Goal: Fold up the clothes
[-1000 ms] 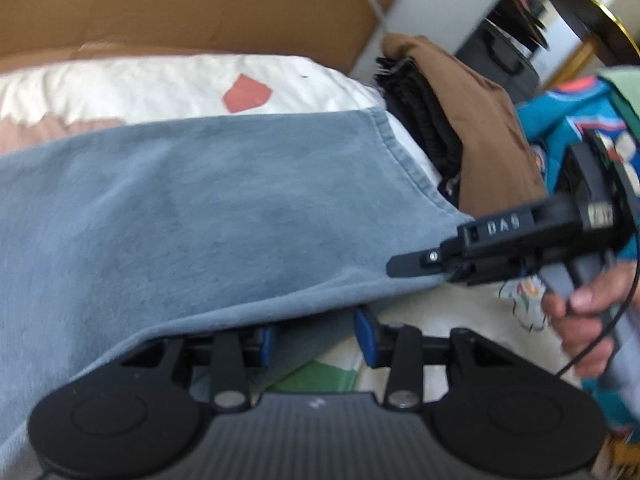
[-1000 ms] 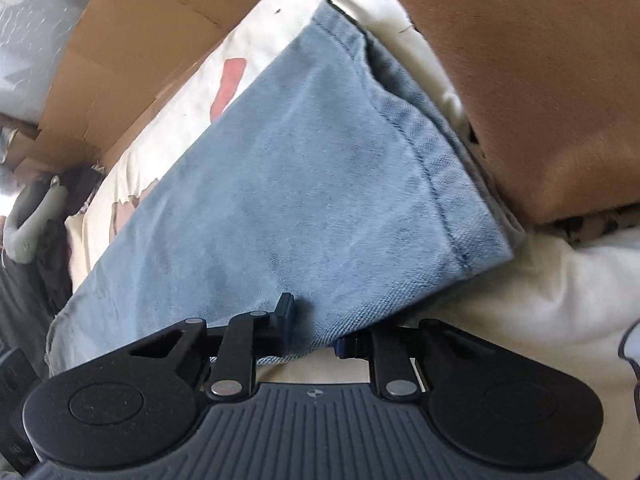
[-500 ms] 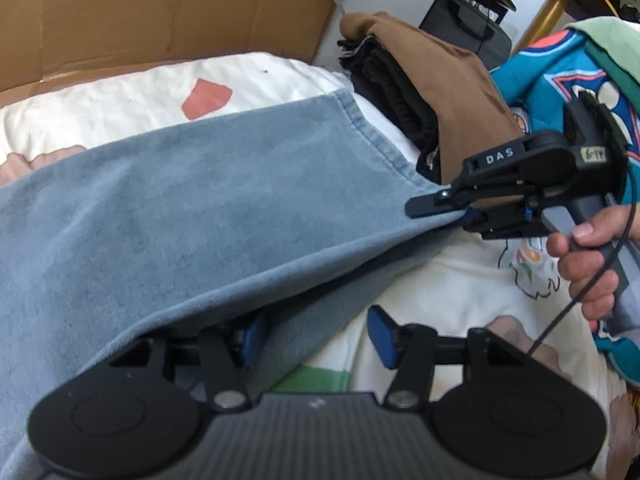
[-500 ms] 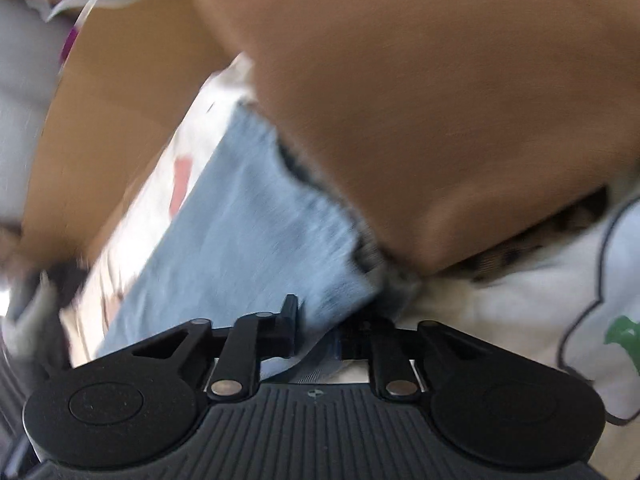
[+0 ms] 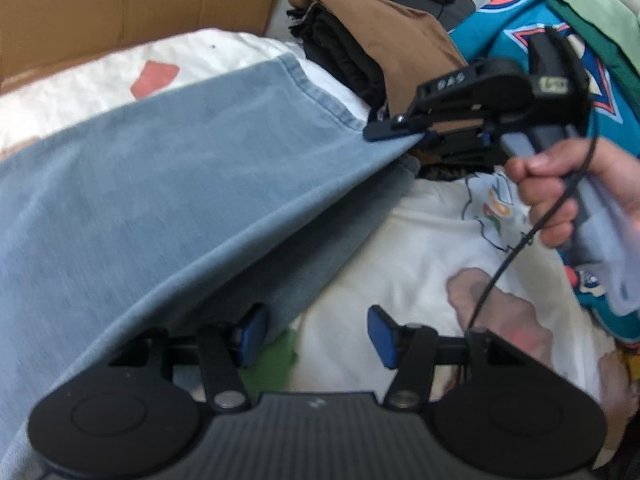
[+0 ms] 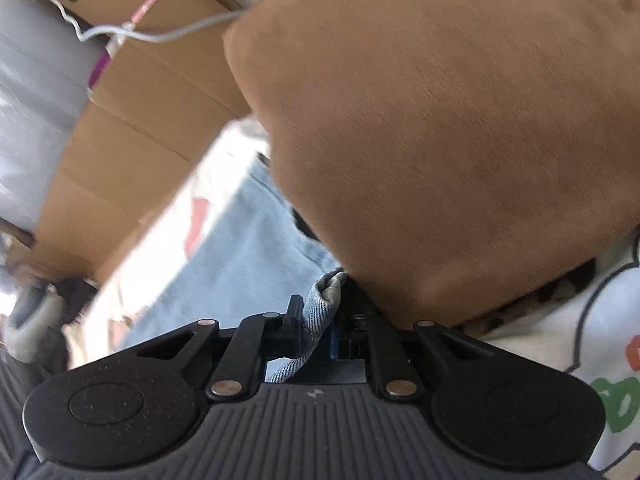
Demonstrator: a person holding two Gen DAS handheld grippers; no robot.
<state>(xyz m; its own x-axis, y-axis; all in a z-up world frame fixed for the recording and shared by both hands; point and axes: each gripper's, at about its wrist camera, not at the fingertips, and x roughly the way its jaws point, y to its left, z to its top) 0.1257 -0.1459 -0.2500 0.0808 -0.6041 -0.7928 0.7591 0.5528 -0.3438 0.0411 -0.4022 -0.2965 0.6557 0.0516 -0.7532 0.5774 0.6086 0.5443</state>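
denim corner pinched on the right, left gripper spread wide

across the left wrist view, the light blue denim garment (image 5: pixel 168 184) lies spread over a white patterned bedsheet (image 5: pixel 420 248), its folded edge running diagonally from the lower left up to the right. the left gripper (image 5: pixel 316 334) stands wide apart; its left blue pad (image 5: pixel 250 334) is just under the denim's lower edge, the right one over bare sheet, and nothing sits between them. up at the right, the right gripper (image 5: pixel 390 130) grips the far corner of the denim, carried by a hand (image 5: pixel 560 192) wrapped round its handle with a black cable trailing down. behind it rests a stack of folded clothes (image 5: pixel 384 44), brown on top and dark beneath, with a cardboard box (image 5: pixel 132 4) at the back.

from the right wrist view, the right gripper (image 6: pixel 316 332) is closed narrow on a bunched hem of the denim garment (image 6: pixel 256 248), which stretches away to the left. the brown folded clothes (image 6: pixel 440 140) loom close over the fingers, touching or nearly so; blur hides which.
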